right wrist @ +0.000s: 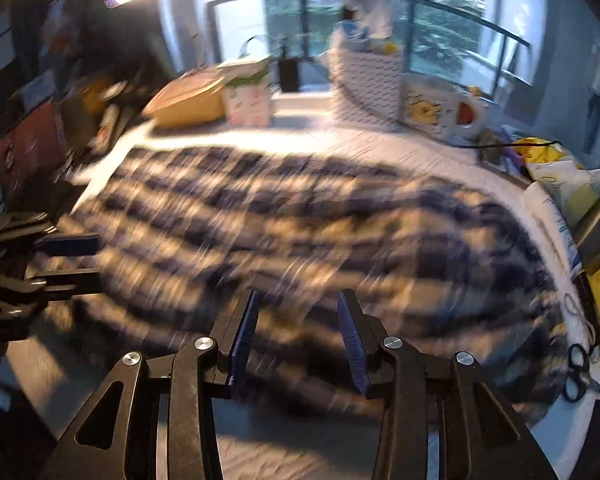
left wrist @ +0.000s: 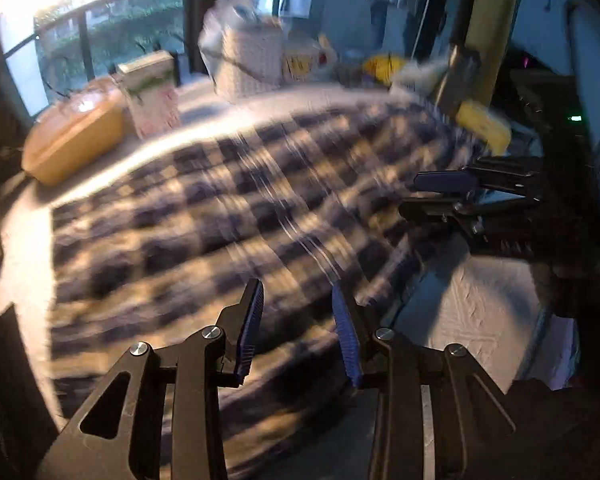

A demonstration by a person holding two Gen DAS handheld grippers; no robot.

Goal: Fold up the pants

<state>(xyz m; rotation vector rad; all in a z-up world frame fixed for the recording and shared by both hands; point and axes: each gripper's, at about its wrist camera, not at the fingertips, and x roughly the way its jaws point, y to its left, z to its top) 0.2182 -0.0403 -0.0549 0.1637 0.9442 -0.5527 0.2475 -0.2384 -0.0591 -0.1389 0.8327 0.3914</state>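
The dark blue and cream checked fabric pants (left wrist: 228, 216) lie spread on the white-covered table (left wrist: 496, 304), filling the middle of both wrist views. Both frames are motion-blurred, so waistband and hems cannot be told apart with any certainty.

Left gripper (left wrist: 298, 328): jaws partly open, a clear gap between the blue pads, nothing pressed between them. The checked cloth lies directly ahead of and below the fingertips, at lower centre of the left wrist view; whether a fingertip grazes it cannot be told.

Right gripper (right wrist: 298, 334): jaws likewise partly open and holding nothing, with the near edge of the pants just beyond the pads at lower centre of the right wrist view.

Each gripper shows in the other's view: the right one at the right edge of the left wrist view, the left one at the left edge of the right wrist view. They stand side by side along the same near edge, well apart, neither plainly nearer the cloth.

Long axis: in the right wrist view the garment appears to run from left to right across the frame, crosswise to both grippers' pointing direction. Judgement: the next grasp turns on that near edge, one gripper toward each end.
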